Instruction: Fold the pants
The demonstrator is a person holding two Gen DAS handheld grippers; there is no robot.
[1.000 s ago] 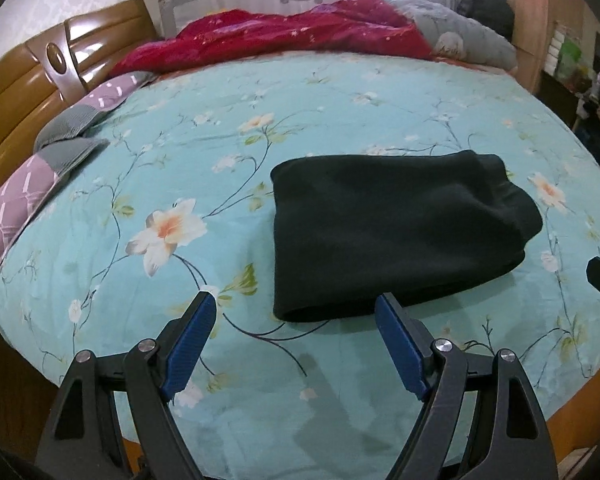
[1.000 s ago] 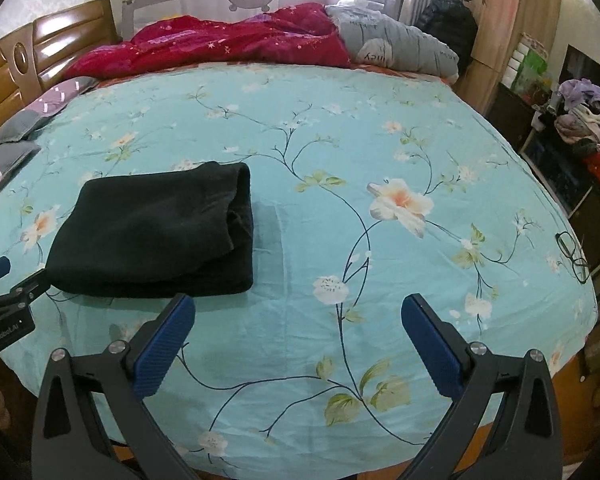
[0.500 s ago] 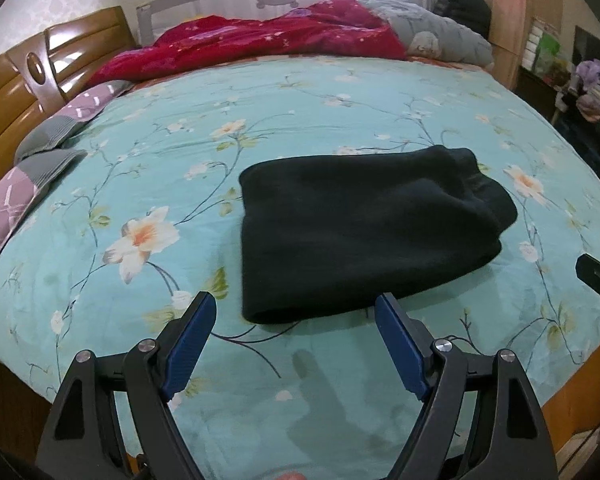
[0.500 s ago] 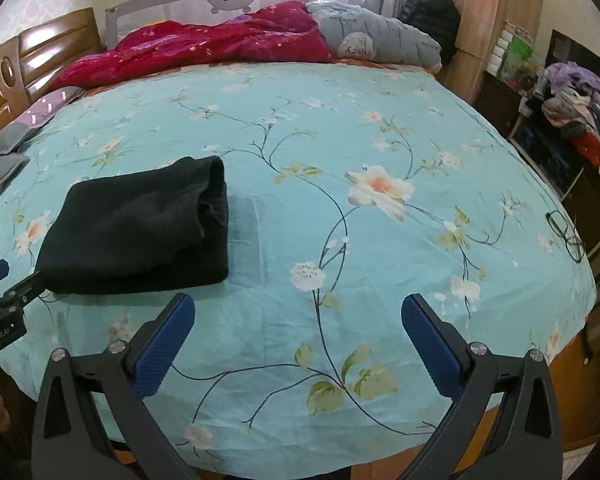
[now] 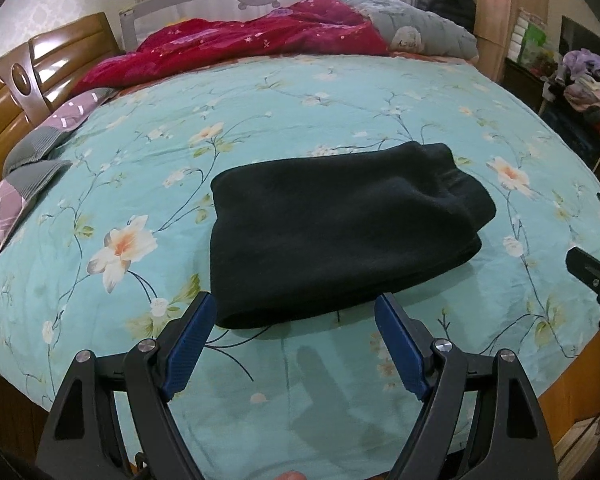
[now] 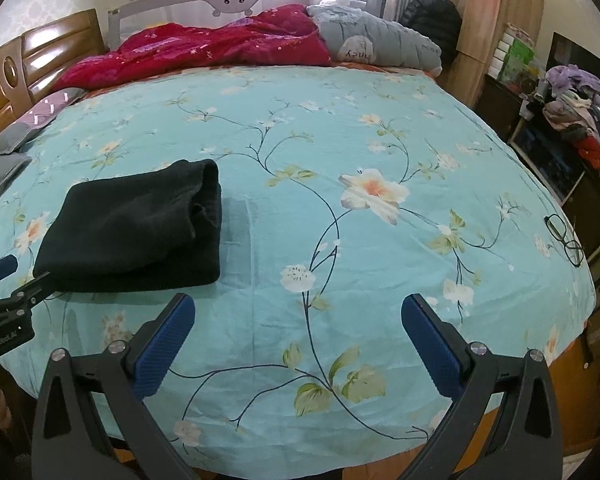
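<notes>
The black pants (image 5: 336, 236) lie folded into a compact rectangle on the turquoise flowered bedspread (image 5: 260, 120). They also show at the left in the right wrist view (image 6: 136, 228). My left gripper (image 5: 296, 320) is open and empty, just short of the bundle's near edge. My right gripper (image 6: 298, 320) is open and empty over bare bedspread, to the right of the pants. The right gripper's tip shows at the right edge of the left wrist view (image 5: 592, 272).
A red quilt (image 5: 240, 48) and a grey pillow (image 6: 372, 44) lie at the far side of the bed. Striped pillows (image 5: 24, 176) lie by the wooden headboard (image 5: 20, 84) at left. Eyeglasses (image 6: 564, 236) lie near the bed's right edge. Cluttered shelves (image 6: 572, 112) stand at right.
Both grippers have pulled back and risen slightly from the bed, so the folded pants sit a little farther off. The pants have not moved. Both grippers stay open.
</notes>
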